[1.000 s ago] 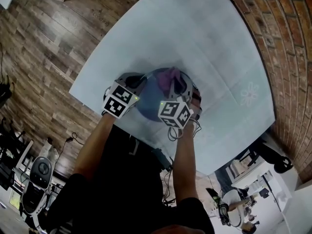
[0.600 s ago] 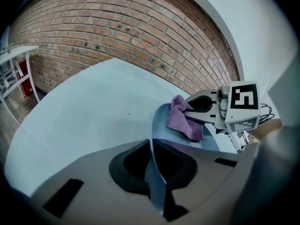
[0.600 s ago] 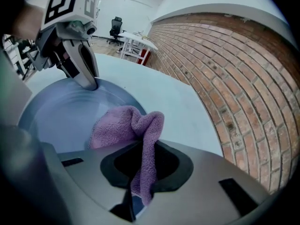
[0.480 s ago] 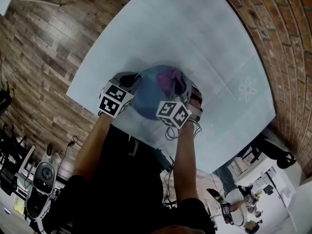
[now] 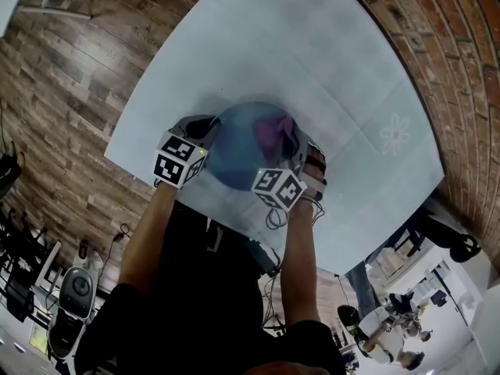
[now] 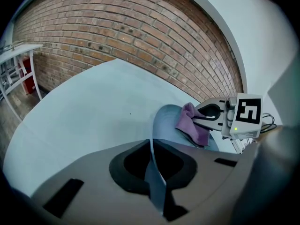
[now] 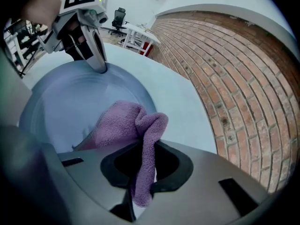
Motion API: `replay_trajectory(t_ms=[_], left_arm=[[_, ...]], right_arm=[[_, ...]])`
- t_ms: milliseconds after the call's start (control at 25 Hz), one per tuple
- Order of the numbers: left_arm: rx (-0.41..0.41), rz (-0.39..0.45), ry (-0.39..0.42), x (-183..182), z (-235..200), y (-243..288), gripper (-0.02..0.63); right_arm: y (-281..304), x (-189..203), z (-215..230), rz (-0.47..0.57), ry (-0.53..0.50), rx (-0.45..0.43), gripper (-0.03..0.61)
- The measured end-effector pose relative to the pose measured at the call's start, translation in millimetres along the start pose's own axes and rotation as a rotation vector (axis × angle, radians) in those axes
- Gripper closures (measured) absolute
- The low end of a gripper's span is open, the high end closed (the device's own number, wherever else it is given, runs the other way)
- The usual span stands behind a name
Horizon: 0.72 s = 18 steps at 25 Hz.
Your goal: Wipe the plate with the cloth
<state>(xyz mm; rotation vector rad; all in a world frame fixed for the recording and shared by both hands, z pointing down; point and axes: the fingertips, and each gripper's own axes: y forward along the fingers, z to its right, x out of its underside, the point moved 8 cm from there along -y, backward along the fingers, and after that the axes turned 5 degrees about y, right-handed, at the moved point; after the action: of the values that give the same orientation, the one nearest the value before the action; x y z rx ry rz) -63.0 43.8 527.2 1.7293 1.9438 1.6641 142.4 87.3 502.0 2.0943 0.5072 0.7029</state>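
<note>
2 grippers meet at the blue plate [image 7: 61, 102]: the left gripper [image 6: 151, 145] clamps its near rim, and the right gripper [image 7: 143, 146] grips the purple cloth [image 7: 119, 123], which lies on the plate just ahead of it.

A pale table [image 5: 312, 53] filled the middle, with a faint flower print [image 5: 396, 139] on its right part. A brick wall [image 5: 461, 69] ran along the table's right and far sides. Dark wood floor [image 5: 70, 76] lay to the left. On the near left floor stood a white machine [image 5: 74, 295], with a cable [image 5: 117, 229] trailing beside it. A white rack [image 6: 16, 64] stood by the wall at the far left. Beyond the table's near side were a white desk [image 7: 136, 32] and a black chair [image 7: 120, 13], and a person [image 5: 383, 338] sat at the near right.
</note>
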Motion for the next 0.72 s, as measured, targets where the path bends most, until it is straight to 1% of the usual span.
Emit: replay_trajectory(t_ms=[360, 720], left_arm=[[0.007, 0.014, -0.04, 2.3, -0.8, 0.1, 0.571], [0.0, 0.027, -0.065, 3.8, -0.8, 0.3, 0.572]], right_arm=[[-16.6, 20.0, -13.0, -0.056, -0.077, -0.009, 0.512], [-36.5, 35.7, -29.9, -0.107, -0.148, -0.093, 0.514]])
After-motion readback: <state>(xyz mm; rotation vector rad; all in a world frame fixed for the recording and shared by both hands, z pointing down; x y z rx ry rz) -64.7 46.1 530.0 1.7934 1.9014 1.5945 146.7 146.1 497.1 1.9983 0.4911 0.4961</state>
